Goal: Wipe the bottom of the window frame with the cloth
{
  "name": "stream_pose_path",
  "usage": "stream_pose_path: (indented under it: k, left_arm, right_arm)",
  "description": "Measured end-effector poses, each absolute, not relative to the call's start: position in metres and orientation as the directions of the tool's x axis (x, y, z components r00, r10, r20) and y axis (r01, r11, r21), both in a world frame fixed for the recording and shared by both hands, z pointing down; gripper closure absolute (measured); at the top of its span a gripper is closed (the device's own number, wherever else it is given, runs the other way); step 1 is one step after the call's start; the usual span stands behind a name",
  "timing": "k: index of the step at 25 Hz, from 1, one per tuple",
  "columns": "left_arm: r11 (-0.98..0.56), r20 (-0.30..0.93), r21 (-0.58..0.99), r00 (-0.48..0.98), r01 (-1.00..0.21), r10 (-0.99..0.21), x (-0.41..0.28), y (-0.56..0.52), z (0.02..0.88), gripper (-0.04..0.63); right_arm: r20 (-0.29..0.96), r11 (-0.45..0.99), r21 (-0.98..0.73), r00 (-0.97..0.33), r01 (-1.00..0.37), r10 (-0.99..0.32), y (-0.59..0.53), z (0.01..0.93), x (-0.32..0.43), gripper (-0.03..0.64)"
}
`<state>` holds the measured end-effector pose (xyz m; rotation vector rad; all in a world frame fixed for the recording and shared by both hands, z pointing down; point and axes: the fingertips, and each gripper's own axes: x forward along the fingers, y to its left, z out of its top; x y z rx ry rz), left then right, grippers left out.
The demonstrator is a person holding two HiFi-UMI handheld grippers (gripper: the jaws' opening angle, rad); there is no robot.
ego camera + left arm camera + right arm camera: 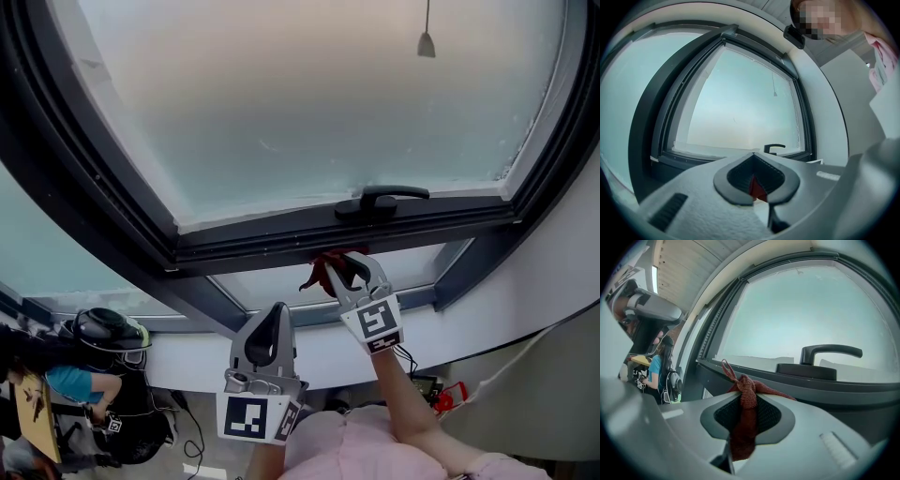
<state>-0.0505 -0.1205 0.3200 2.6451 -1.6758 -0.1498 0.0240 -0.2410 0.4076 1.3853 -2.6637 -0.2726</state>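
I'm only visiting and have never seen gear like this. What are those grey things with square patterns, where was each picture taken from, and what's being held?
There is no robot here: a person holds a two-jaw gripper in each hand. The head view comes from a camera on the person's head. The other two come from cameras riding on each gripper, looking along its jaws. The right gripper is shut on a red cloth, up at the bottom of the dark window frame, just below the handle. The left gripper hangs lower, jaws together, holding nothing. The patterned cubes are parts of the grippers.
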Motion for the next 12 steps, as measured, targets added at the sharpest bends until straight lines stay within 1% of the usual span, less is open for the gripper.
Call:
stream_pose_path:
  k: [12]
  left_arm:
    - [-0.432, -0.081, 0.063, 0.427, -0.899, -0.901, -0.049, -0.121, 0.321, 0.601]
  right_arm:
    - [0.026, 0.513, 0.215, -0.520, -0.831, -0.853, -0.243, 0.408, 0.051, 0.540]
